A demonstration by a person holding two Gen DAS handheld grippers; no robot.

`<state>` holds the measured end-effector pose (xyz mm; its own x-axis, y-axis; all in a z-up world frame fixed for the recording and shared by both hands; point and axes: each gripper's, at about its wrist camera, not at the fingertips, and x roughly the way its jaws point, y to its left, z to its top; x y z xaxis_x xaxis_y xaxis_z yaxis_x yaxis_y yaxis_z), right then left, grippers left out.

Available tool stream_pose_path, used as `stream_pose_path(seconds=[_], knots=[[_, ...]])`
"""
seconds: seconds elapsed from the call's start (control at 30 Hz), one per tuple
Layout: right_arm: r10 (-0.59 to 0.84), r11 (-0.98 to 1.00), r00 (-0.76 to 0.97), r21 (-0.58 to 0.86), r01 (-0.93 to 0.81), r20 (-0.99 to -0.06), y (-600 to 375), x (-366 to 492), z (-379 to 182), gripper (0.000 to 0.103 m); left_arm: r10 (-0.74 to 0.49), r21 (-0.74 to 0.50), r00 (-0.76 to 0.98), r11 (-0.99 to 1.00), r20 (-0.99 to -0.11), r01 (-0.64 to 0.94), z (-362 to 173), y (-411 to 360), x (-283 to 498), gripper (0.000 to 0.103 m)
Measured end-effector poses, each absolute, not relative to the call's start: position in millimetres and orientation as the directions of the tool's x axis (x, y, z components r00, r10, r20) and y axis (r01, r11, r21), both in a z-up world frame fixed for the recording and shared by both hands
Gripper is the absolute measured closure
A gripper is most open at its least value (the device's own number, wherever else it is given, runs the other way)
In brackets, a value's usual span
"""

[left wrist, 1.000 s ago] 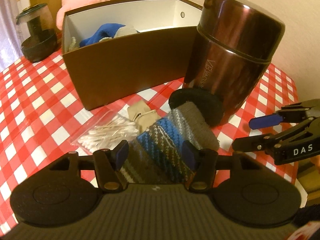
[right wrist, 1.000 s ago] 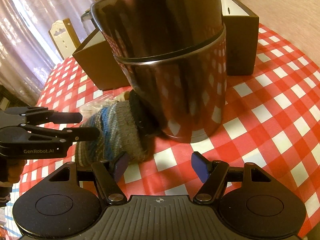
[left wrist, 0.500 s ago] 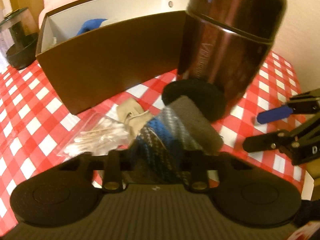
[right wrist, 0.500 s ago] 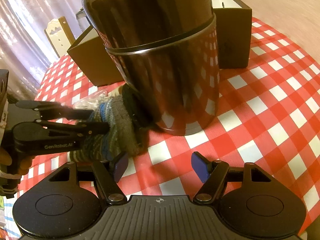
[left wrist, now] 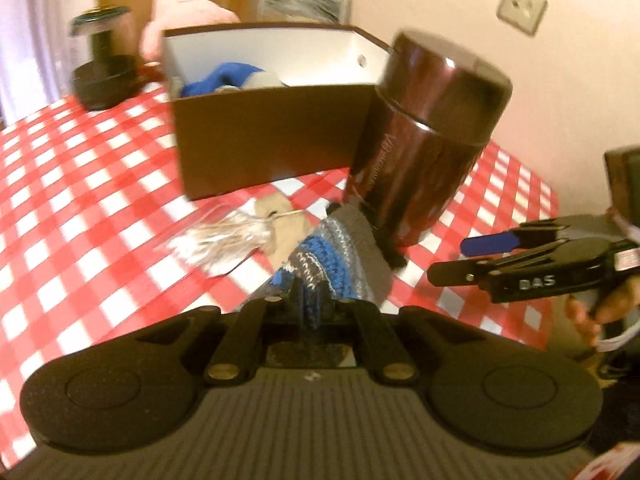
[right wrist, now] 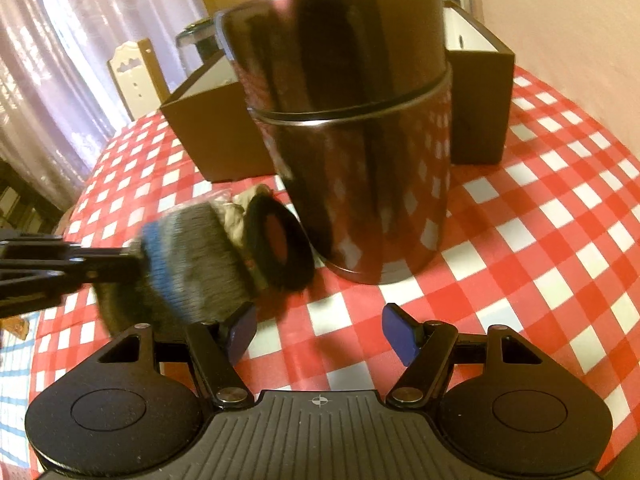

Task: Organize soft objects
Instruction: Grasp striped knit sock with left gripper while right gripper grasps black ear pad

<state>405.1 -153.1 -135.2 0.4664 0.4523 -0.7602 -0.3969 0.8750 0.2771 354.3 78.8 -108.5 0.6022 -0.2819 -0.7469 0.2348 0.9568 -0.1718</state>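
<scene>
- Left gripper [left wrist: 310, 300] fingers clamped on grey-and-blue striped knitted sleeve [left wrist: 332, 256], raised off the red-and-white checked table [left wrist: 80, 216], its black round end [right wrist: 280, 252] close to a glossy dark-brown metal canister [right wrist: 360, 160].
- Right gripper [right wrist: 320, 334] fingers apart and closing slightly, nothing between them.
- Clear bag of cotton swabs [left wrist: 224, 240] and beige cloth pouch [left wrist: 280, 216] just beside the sleeve.
- Brown open box [left wrist: 272, 140] behind, blue fabric [left wrist: 224, 80] inside.

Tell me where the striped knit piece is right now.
The striped knit piece is pinched in the left hand-held gripper, low centre in the left wrist view, just in front of the brown canister, beside the cotton-swab bag.
</scene>
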Motion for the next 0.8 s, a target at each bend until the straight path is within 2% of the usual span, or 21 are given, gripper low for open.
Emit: stream_pose_path(seconds=[0.1, 0.3, 0.43, 0.53, 0.63, 0.67, 0.8], knots=[[0.457, 0.867, 0.465, 0.262, -0.424, -0.759, -146.5, 404.0, -136.0, 0.043, -0.26, -0.197, 0.628, 0.966, -0.733, 0.169, -94.8, 97.8, 335.7, 0.099], [0.481, 0.839, 0.438, 0.254, -0.481, -0.759, -131.3, 404.4, -140.7, 0.043, -0.139, -0.218, 0.685, 0.976, -0.715, -0.029, -74.3, 146.5, 310.7, 0.099], [0.495, 0.822, 0.426, 0.25, -0.511, -0.757, -119.5, 406.1, -145.3, 0.043, -0.044, -0.225, 0.664, 0.956, -0.747, -0.19, -84.7, 173.2, 305.3, 0.098], [0.488, 0.823, 0.407, 0.252, -0.509, -0.772, -111.0, 410.9, -153.2, 0.042, -0.037, -0.263, 0.633, 0.927, -0.773, -0.267, -103.4, 185.3, 302.3, 0.097], [0.464, 0.834, 0.416, 0.227, -0.503, -0.783, -103.6, 415.4, -161.0, 0.036, -0.032, -0.264, 0.592, 0.914, -0.805, -0.31, -123.8, 189.7, 302.0, 0.086], [0.458, 0.836, 0.423, 0.218, -0.503, -0.782, -101.9, 416.4, -162.8, 0.035, -0.03, -0.259, 0.583, 0.913, -0.812, -0.314, -129.0, 191.3, 301.7, 0.085], [0.439, 0.845, 0.434, 0.196, -0.498, -0.787, -94.2, 423.4, -170.0, 0.033, -0.043, -0.239, 0.564, 0.931, -0.825, -0.278, -138.3, 191.0, 301.8, 0.062]])
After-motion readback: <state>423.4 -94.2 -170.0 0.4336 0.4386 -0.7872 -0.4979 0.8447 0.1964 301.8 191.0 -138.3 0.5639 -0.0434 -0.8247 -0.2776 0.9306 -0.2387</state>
